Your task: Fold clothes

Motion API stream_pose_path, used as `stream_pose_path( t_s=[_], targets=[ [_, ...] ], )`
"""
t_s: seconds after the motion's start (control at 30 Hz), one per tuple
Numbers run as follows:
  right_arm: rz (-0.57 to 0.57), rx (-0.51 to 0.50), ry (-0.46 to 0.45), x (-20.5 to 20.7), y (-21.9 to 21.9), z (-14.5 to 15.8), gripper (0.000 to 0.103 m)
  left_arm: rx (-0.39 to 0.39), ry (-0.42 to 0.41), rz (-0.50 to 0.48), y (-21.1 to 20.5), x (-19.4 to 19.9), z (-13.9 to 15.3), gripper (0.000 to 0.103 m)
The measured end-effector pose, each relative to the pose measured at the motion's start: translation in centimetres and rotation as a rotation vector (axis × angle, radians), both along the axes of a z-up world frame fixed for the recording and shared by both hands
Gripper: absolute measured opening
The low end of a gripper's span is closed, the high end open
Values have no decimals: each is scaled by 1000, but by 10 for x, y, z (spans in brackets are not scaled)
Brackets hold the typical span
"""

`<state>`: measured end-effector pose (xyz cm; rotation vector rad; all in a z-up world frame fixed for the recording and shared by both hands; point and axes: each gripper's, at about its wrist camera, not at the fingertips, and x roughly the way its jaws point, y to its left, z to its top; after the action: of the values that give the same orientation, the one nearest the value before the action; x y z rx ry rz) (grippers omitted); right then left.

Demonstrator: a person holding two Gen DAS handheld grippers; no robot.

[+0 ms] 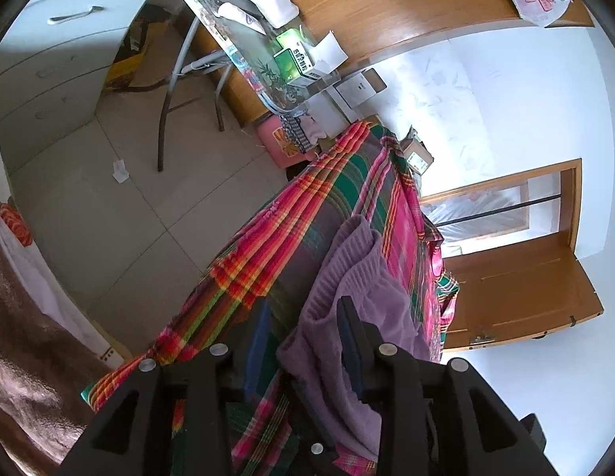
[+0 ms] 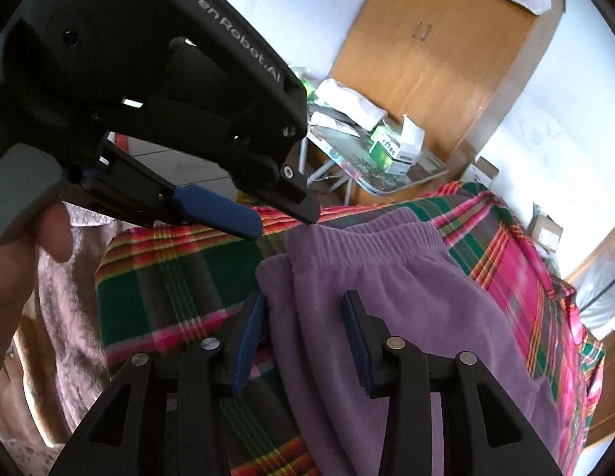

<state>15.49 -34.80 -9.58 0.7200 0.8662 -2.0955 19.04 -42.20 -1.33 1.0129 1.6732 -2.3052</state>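
The plaid blanket (image 2: pixel 156 277) covers the bed, red, green and pink, draped over its edge toward the tiled floor (image 1: pixel 121 214). On it lies the purple fleece garment (image 2: pixel 426 317), apparently trousers or shorts with a ribbed elastic waistband (image 2: pixel 366 244) at the far end, and one layer lapped over another along its left side.

The right gripper (image 2: pixel 303 333) hovers low over that left edge with its jaws spread apart, one blue pad off the cloth and the other above the fleece; nothing is pinched. The left gripper (image 2: pixel 283 218) reaches toward the waistband corner, jaws likewise parted and holding nothing, and in its own view the cloth sits beside one pad rather than between the two.

Risks, as I judge them:
- The blanket is loose and soft, so a closing jaw could pinch plaid together with fleece and drag the bedding up.
- The lapped layers could separate if only the top one is caught, leaving a crooked fold.
- The grippers are close together and could knock each other.
- The fleece lies near the blanket's edge, so a hard tug could slide it off the bed.
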Motion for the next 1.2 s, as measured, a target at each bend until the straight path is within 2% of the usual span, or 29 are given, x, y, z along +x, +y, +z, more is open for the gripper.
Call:
stream_pose_path(
  t_s=[0.03, 0.1, 0.2, 0.47, 0.7, 0.8, 1.0, 1.07, 1.13, 1.2],
  targets=[
    [1, -2, -14, -1, 0, 0, 21, 14, 0, -8, -1, -3, -1, 38],
    [0, -4, -9, 3, 1, 0, 15, 44, -3, -30, -5, -10, -2, 40],
    [-11, -39, 24, 8, 7, 6, 12, 67, 5, -74, -8, -22, -2, 43],
    [-35, -175, 64, 13, 28, 23, 11, 181, 1, -171, -8, -52, -11, 46],
    [-39, -257, 29, 14, 44, 29, 11, 178, -39, -245, 1, -79, -15, 46],
    [-39, -269, 33, 16, 47, 32, 11, 201, -46, -236, 2, -87, -16, 46],
    [-37, -281, 26, 12, 53, 30, 11, 199, -48, -253, 1, -105, -19, 46],
    [-36, -277, 24, 10, 52, 29, 11, 198, -48, -259, 1, -111, -20, 43],
    [-37, -276, 24, 10, 52, 29, 11, 197, -49, -265, 1, -116, -21, 28],
    [-40, -273, 26, 9, 51, 29, 11, 196, -49, -270, 1, -122, -22, 24]
  ],
)
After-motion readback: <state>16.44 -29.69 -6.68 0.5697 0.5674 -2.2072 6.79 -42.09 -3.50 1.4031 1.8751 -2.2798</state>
